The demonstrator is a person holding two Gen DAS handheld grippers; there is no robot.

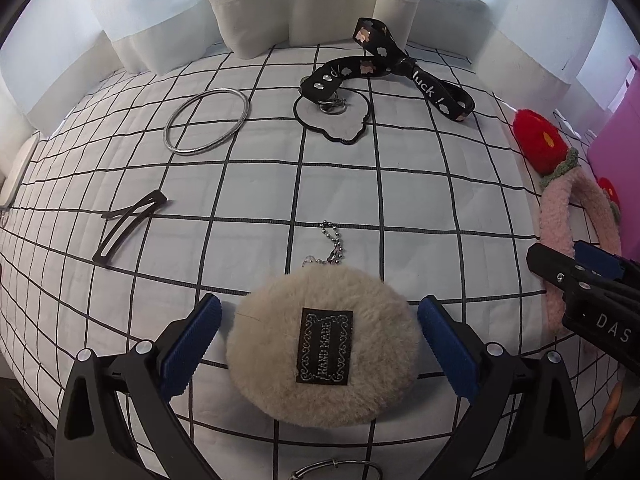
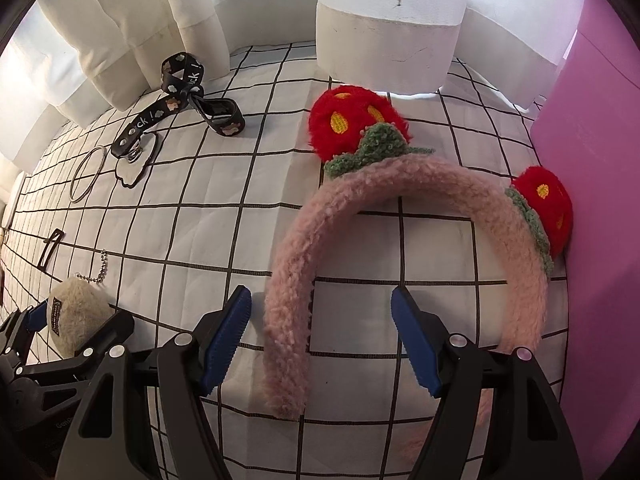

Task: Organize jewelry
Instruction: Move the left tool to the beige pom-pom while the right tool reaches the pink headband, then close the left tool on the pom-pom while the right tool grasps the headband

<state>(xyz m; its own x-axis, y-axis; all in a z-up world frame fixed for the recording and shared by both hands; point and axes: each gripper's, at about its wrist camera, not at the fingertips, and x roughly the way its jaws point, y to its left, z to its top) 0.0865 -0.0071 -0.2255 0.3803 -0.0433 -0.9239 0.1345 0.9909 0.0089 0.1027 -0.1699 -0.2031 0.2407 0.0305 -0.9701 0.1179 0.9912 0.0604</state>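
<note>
Pompom, beige w/ black label, between spread left gripper; right gripper apart too.

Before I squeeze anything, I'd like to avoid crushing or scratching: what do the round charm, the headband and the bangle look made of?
Round charm: beige plush or faux fur, fuzzy pile, woven black label, metal ball chain.
Headband: pink fleecy fabric with looped nap; red and green knitted-looking strawberries; core hidden.
Bangle: thin, silvery, glossy, probably metal.

Fluffy pompom, shiny metal bangle, fuzzy headband.
</note>
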